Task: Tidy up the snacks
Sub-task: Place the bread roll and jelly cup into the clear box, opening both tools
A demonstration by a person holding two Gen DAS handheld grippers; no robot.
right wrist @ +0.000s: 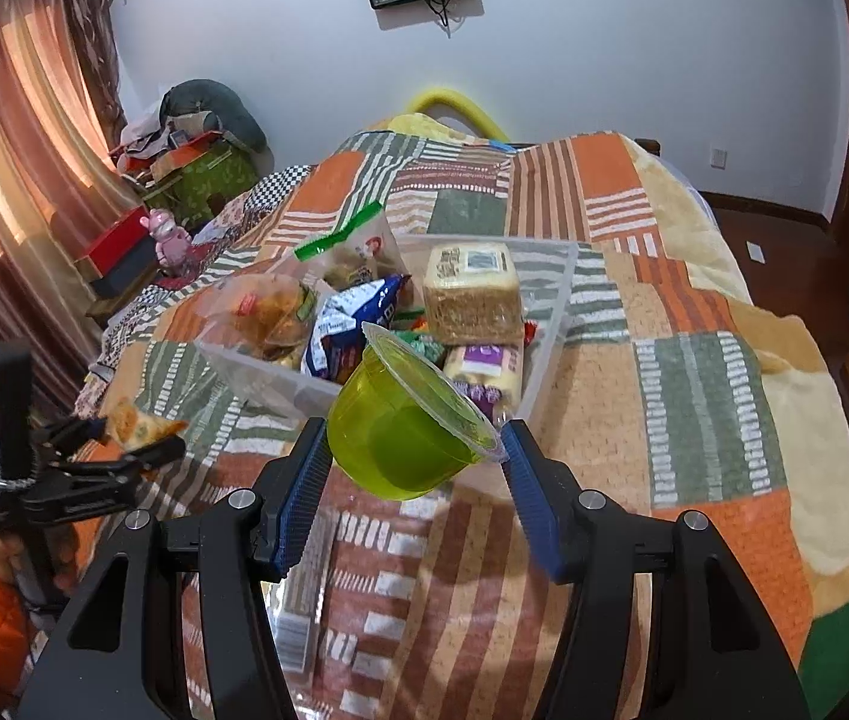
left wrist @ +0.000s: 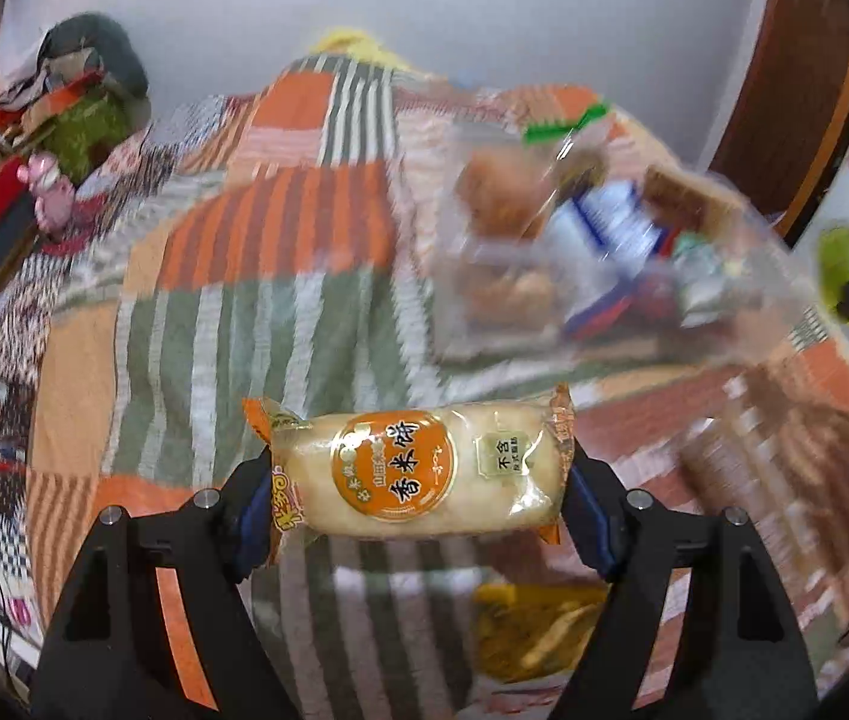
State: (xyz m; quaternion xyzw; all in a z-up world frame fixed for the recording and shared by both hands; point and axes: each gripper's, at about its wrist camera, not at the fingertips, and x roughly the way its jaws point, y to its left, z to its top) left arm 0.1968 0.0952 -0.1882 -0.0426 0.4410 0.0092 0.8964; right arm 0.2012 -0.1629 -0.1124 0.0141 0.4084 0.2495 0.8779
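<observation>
A rice cracker packet (left wrist: 418,468) is held crosswise by the left gripper (left wrist: 418,480), whose jaws are closed onto the packet's two ends. A green jelly cup (right wrist: 406,426) is held by the right gripper (right wrist: 412,468); its jaws are set fairly wide and pressed against the cup's sides, with the cup tilted. Both items are carried above the bed (right wrist: 694,360), short of the clear bin (right wrist: 550,324), which lies on the bedspread and is already crowded with a cake slice (right wrist: 472,294), a blue packet (right wrist: 352,318) and a bag of buns (right wrist: 268,318).

The cup's tapered, smooth wall could slide out of the jaws, judging by its tilt and by the grip falling near the rim; a drop onto the soft bedspread would probably send it rolling away from the bin. The packet is gripped by its ends only, so it may sag or twist free. Little room is left inside the bin, and items may be pushed over its low wall.

The left view is smeared by motion blur, so the bin contents cannot be read there. A yellowish packet (left wrist: 538,630) lying nearer than the bin is partly cut off by the gripper. Whether the cup's lid is sealed cannot be judged.
</observation>
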